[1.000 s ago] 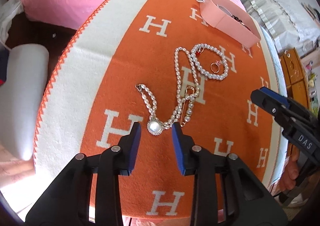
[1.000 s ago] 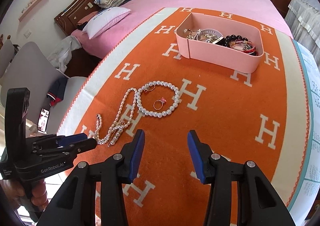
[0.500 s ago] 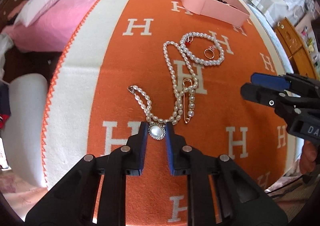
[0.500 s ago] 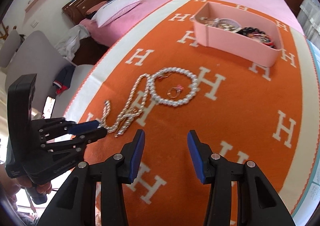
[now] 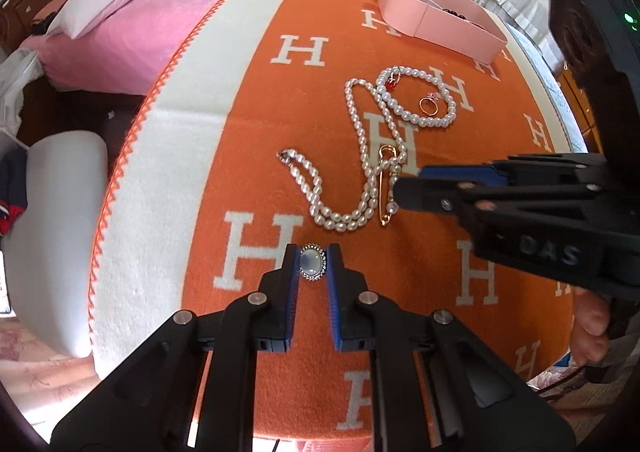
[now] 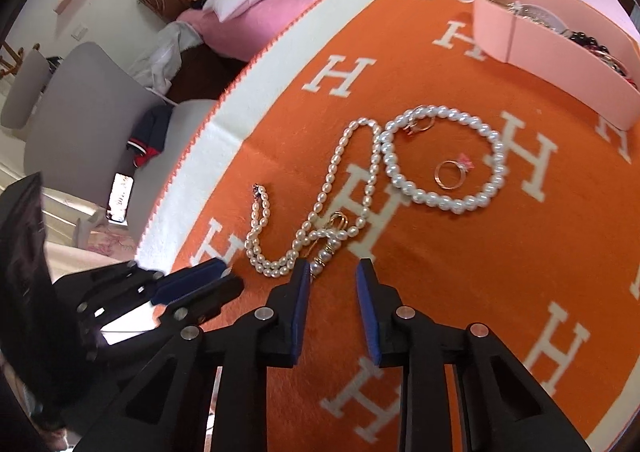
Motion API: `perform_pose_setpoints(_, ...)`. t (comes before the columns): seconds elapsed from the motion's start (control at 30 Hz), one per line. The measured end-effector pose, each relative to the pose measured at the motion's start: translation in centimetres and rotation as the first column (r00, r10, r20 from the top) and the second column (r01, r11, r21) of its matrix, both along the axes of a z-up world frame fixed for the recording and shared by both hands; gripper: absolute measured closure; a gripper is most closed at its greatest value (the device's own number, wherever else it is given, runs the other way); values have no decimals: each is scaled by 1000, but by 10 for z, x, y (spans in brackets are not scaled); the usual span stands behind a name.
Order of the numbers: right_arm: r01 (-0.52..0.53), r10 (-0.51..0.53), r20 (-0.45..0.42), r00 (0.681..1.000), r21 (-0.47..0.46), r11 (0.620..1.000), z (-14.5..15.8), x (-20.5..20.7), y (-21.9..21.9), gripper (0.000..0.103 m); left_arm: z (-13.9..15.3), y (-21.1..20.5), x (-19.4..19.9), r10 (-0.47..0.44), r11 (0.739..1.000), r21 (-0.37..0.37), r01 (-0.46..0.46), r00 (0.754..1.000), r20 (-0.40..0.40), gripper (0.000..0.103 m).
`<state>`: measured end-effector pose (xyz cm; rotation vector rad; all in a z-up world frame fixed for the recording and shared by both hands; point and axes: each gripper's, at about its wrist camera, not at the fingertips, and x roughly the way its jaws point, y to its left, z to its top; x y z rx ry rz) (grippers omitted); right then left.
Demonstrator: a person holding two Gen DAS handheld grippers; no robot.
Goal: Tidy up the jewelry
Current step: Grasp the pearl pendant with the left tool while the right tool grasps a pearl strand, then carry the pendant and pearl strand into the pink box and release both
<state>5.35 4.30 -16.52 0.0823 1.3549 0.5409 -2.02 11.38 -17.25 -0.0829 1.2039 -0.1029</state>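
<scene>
- We see a pink bed (image 5: 192,0) with an orange blanket (image 5: 400,312) spread on it, patterned with white H letters and edged in a white band.
- A pink box (image 5: 436,18) sits at the far end of the blanket; in the right wrist view it holds dark beads and other jewelry.
- Our left gripper (image 5: 313,263) is clenched on the oval brooch (image 5: 312,262), its blue pads touching both sides of the stone.
- Our right gripper (image 6: 333,272) stands released, jaws apart, its left finger just beside the pin (image 6: 326,248).
- A long pearl necklace (image 5: 362,156) snakes across the blanket's middle, apart from the brooch.
- A round pearl bracelet (image 5: 420,98) lies between necklace and box, touching the necklace's far loop.
- The gold pin (image 5: 386,184) lies over the necklace's near end.
- A gold ring (image 5: 430,104) with a pink stone rests inside the bracelet.
</scene>
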Motion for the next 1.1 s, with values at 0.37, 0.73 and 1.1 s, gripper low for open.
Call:
perform_pose_setpoints(0.37,-168,217,156,964,-278,946,0,-15,61,88,4,14,-10,59,997,-49,-59,998,-10,92)
perform_pose_setpoints(0.73,-24,22,-11,1000,-140,990,-4,-7,-3,96,18,6,-9,31,997,-77,-31,1000,-1,92)
perform_pose_setpoints(1.1,185,-184,17,983,-83,979,29,-16,-87,96,61,-40,23,-122,988,-84,126,991,52,92)
